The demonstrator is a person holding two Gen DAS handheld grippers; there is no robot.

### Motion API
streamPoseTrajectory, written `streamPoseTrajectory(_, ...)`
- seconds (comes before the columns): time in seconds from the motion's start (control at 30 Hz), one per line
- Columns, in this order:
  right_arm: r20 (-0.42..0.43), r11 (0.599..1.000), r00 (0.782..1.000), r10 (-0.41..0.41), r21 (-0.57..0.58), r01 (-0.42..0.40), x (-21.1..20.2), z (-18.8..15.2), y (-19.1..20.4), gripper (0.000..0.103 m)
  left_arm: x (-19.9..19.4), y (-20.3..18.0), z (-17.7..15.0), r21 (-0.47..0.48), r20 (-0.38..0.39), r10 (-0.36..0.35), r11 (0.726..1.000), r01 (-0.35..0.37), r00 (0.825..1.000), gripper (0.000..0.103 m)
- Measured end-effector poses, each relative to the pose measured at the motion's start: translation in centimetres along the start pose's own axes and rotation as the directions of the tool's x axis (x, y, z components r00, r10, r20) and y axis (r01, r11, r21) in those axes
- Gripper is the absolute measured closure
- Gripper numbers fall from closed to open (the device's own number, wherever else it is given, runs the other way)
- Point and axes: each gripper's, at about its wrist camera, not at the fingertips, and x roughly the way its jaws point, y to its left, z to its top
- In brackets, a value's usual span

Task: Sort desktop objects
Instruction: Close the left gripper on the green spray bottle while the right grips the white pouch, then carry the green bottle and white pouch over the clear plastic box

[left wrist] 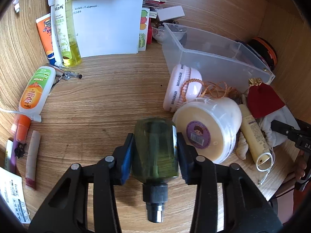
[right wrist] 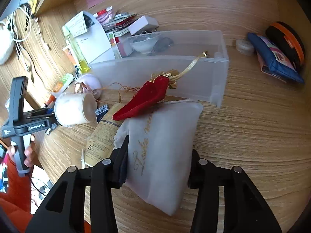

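My left gripper is shut on a dark green bottle with a black cap, held just above the wooden desk. My right gripper is shut on a white drawstring pouch with gold lettering that rests on the desk. A red velvet pouch lies on the white pouch's far end, against the clear plastic bin. The bin also shows in the left wrist view. A white tub lies on its side right of the green bottle.
A pink brush, orange string and a cream tube crowd the bin's front. Yellow spray bottle, sunscreen tube, papers and an OFF bottle lie at the left. A blue pouch and orange-black disc sit at the right.
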Motion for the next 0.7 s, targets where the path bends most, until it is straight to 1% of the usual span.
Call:
streamPoseTrajectory(0.13,0.011,1.0,1.0,0.002,0.022,-0.002,-0.6,-0.1,-0.3,0.065,-0.4,0.0,-0.2,-0.005,0.011,0.036,0.999,-0.036,0.999,0.062)
streamPoseTrajectory(0.33,0.068,0.999,0.998,0.009,0.047,-0.013,-2.8,0.4,-1.0,0.065,-2.0,0.6,-0.2,-0.033,0.049,0.032,0.999,-0.031,0.998,0.062)
streamPoseTrajectory(0.5,0.111,0.998,0.994,-0.002,0.062,-0.005,-4.8,0.8,-1.6,0.065,-3.3,0.7,0.1,-0.044,0.077,0.026,0.999,-0.023,0.997,0.062)
streamPoseTrajectory(0.7,0.168,0.996,0.986,-0.015,0.085,0.001,-7.2,0.9,-2.8,0.065,-4.3,0.0,0.4,-0.05,0.097,0.008,0.999,-0.003,0.995,0.062)
